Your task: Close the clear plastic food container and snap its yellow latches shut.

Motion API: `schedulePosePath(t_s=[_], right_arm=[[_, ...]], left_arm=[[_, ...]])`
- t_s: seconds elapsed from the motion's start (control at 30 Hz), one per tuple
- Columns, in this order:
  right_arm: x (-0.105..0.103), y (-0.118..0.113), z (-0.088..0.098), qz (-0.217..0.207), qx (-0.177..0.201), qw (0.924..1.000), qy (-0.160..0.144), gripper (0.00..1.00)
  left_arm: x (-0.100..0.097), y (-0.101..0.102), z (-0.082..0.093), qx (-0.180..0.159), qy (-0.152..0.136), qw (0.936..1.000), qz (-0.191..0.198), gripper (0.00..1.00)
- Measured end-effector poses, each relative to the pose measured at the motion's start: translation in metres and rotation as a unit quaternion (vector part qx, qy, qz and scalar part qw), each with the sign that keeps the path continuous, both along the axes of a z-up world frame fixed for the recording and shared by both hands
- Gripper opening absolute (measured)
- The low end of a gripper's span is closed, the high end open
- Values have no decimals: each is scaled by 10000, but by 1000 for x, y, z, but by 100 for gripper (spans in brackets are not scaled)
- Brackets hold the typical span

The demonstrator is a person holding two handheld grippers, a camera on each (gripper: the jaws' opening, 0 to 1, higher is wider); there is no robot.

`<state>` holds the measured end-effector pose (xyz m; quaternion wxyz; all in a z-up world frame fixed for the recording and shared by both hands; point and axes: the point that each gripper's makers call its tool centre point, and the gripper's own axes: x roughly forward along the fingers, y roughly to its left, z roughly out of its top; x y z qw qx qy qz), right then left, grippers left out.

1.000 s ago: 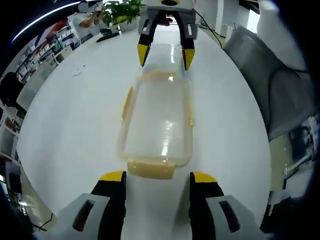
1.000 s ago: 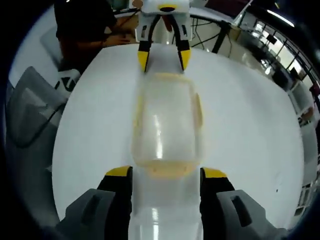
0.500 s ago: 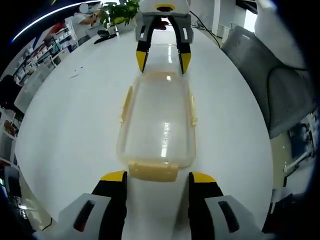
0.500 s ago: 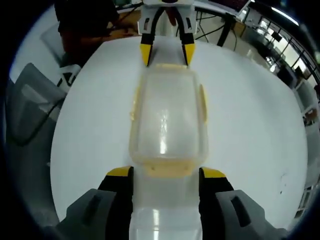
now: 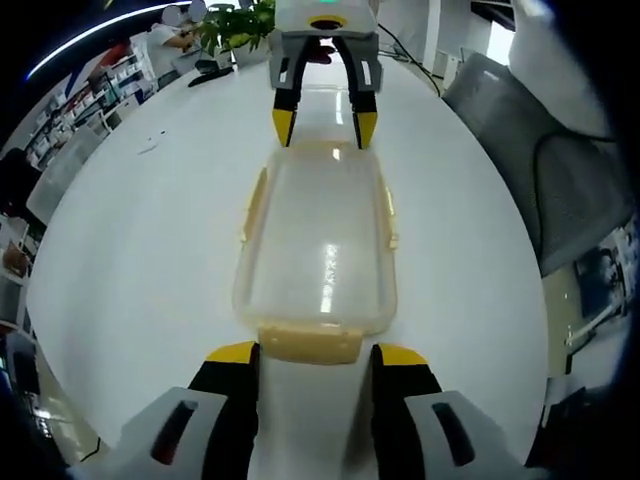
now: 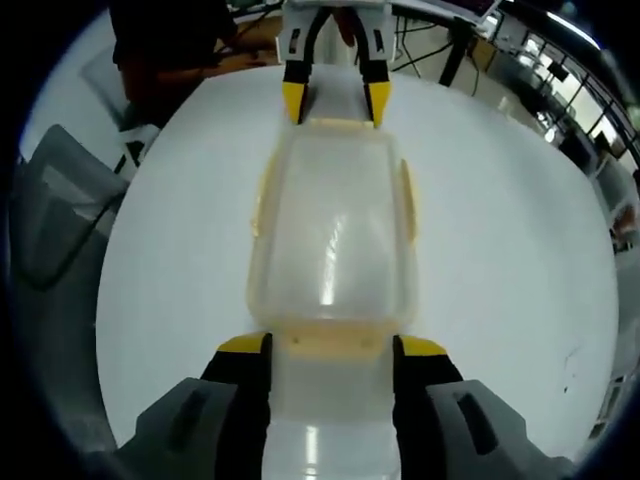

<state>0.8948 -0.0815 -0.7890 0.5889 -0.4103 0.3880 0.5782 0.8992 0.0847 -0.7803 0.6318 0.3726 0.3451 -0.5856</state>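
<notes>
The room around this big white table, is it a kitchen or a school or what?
It looks like an office, though that is a guess. Past the white table there are shelves along the wall, a potted plant at the far edge, and a grey chair pulled up beside it.

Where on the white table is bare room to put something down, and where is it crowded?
The white table is bare along both long sides of the clear container, out to the table edges. It is crowded at the two short ends: the left gripper faces the near latch and the right gripper the far end.
</notes>
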Motion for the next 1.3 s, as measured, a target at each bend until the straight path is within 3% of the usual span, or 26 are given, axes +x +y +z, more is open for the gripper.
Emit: schedulePosePath(t_s=[0.43,1.3], right_arm=[[0,4,0,-35,4,10000,46,38],[1,4,-3,-18,-54,9999,137,36]], left_arm=[[2,-5,1,-73,46,9999,-68,34],[1,-5,-2,108,232,9994,-235,32]])
